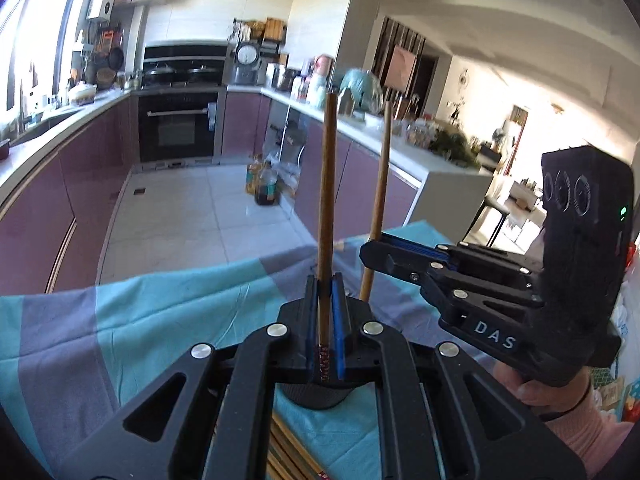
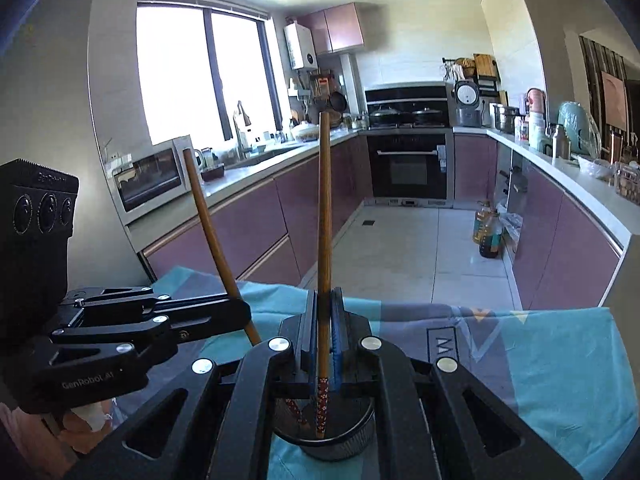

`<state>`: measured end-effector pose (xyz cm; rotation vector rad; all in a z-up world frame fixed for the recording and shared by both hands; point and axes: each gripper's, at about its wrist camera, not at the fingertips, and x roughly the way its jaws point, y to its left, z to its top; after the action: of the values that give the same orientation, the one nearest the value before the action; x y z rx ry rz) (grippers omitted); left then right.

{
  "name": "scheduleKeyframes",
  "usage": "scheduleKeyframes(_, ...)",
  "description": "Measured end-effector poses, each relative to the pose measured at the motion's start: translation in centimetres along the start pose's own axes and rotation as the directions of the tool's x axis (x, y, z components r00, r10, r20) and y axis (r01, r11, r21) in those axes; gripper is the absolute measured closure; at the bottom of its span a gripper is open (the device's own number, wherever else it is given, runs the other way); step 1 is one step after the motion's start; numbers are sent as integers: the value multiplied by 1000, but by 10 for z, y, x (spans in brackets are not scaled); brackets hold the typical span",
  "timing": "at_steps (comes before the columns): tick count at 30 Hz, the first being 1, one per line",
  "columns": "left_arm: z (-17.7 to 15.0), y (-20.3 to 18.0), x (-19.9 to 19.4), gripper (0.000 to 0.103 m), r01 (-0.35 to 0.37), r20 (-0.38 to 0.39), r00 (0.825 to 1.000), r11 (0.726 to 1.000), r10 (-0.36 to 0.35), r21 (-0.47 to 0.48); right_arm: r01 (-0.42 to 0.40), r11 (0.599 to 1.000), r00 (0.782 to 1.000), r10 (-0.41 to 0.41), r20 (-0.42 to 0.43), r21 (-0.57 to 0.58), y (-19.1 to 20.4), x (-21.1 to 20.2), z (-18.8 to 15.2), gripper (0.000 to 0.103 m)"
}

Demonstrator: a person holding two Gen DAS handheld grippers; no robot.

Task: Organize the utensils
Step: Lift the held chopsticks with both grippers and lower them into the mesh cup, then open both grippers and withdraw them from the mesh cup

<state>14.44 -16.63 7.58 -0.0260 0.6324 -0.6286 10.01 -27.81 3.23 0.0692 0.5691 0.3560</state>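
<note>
Each gripper is shut on one brown wooden chopstick held nearly upright. In the left wrist view, my left gripper [image 1: 325, 286] clamps a chopstick [image 1: 325, 184], and my right gripper [image 1: 368, 252] comes in from the right holding the other chopstick [image 1: 380, 184]. In the right wrist view, my right gripper [image 2: 325, 300] grips its chopstick [image 2: 324, 208], while the left gripper [image 2: 242, 312] holds a leaning chopstick [image 2: 208, 224]. Both patterned lower ends hang in or just over a dark round holder [image 2: 352, 446] on the blue-grey tablecloth [image 2: 540, 360]. The holder [image 1: 316, 398] lies mostly hidden under the jaws.
Several more chopsticks [image 1: 288, 456] lie on the cloth [image 1: 160, 320] near the bottom edge. The table's far edge drops to a tiled kitchen floor with oil bottles [image 2: 488, 236]. Purple cabinets and an oven [image 2: 408, 168] stand beyond. A hand in a pink sleeve [image 1: 580, 432] holds the right gripper.
</note>
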Motion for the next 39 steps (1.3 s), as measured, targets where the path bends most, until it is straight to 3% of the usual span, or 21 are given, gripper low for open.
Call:
scheduleKeyframes(7,-16,4,38,95,-3,-76,997,1000,3,-8,1,1000,992,-3,-127,-12,5,33,-15,97)
scheduleKeyframes(14,-26,21,58,95,-5,-95,995,1000,3,-21,14,999,991,-9,-131,33,0,42,-15,95)
scheduleKeyframes(17,-29,26,59,88,-1,-89,996,1000,-2,-31,18,999,993,-13,-118,42,-1,39,-15,95)
scheduleKeyframes(26,-51,50,-4,74,-89,46,995,994,91,-58,-29,999,998,29,-49,19,10,5,-22,84)
scheduleKeyframes(30,-66,64,-40,65,-135,86,987,990,139,-50,-85,995,996,84,-10,-51,28,-23,-33,65)
scheduleKeyframes(33,-81,74,-54,63,-167,70,983,985,170,-50,-125,988,992,124,-26,-90,43,-33,-48,64)
scheduleKeyframes(39,-126,102,-49,62,-185,-42,982,979,182,-88,-154,985,978,140,-153,-81,61,-14,-82,64)
